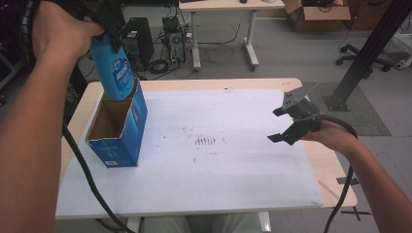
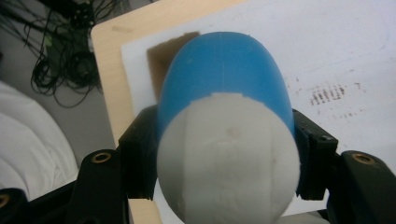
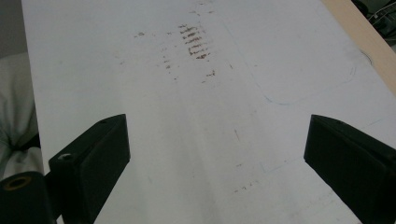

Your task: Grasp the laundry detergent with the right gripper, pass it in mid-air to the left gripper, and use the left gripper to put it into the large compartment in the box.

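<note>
A blue bottle [image 1: 114,73] with a white label hangs upright over the far end of an open blue cardboard box [image 1: 121,133]. Its lower end is level with the box's mouth. My left gripper [image 1: 106,36] is shut on the bottle's top from above. In the left gripper view the jaws press on both sides of the bottle [image 2: 224,88] where its white end [image 2: 229,168] meets the blue body, and the box's brown inside [image 2: 161,53] shows behind it. My right gripper [image 1: 276,125] is open over the table's right side. Nothing is between its jaws [image 3: 215,154].
A white sheet [image 1: 228,165] covers the wooden table and has brown smudges [image 1: 206,141] at its middle. The box stands near the left edge. Beyond the table are a computer tower [image 1: 137,41], floor cables and a desk's legs [image 1: 251,46]. A black post [image 1: 369,51] rises at right.
</note>
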The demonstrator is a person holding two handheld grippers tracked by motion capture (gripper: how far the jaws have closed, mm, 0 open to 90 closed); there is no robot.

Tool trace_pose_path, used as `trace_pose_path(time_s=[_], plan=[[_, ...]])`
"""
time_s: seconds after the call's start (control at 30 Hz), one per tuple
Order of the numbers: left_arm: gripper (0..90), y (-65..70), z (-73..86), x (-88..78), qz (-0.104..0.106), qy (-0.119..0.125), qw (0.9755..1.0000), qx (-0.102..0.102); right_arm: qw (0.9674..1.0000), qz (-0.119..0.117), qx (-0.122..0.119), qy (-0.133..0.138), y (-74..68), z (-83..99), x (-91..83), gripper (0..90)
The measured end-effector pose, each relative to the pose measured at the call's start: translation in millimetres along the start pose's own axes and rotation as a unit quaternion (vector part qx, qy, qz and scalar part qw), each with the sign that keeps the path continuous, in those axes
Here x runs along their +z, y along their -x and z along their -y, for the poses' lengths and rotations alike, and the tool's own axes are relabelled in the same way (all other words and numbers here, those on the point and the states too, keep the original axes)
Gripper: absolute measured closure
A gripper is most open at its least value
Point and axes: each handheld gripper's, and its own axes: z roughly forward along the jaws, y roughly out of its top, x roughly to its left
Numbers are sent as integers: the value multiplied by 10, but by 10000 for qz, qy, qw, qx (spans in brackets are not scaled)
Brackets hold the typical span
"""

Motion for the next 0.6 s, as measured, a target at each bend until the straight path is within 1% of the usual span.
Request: trace_pose_path(time_s=[0.1, 0.23, 0.53, 0.6], plan=[[381, -80, 47, 39, -62, -31, 9998, -208, 10000, 1, 14, 27, 3, -4, -3, 67], [381, -149, 110, 132, -111, -68, 9991, -396, 10000, -1, -3, 25, 6, -8, -3, 68], [381, -245, 227, 317, -96, -137, 9981, -599, 10000, -28, -48, 9, -5, -33, 20, 74], [381, -257, 244, 354, -139, -167, 9979, -604, 10000, -42, -41, 3, -6, -38, 22, 73]])
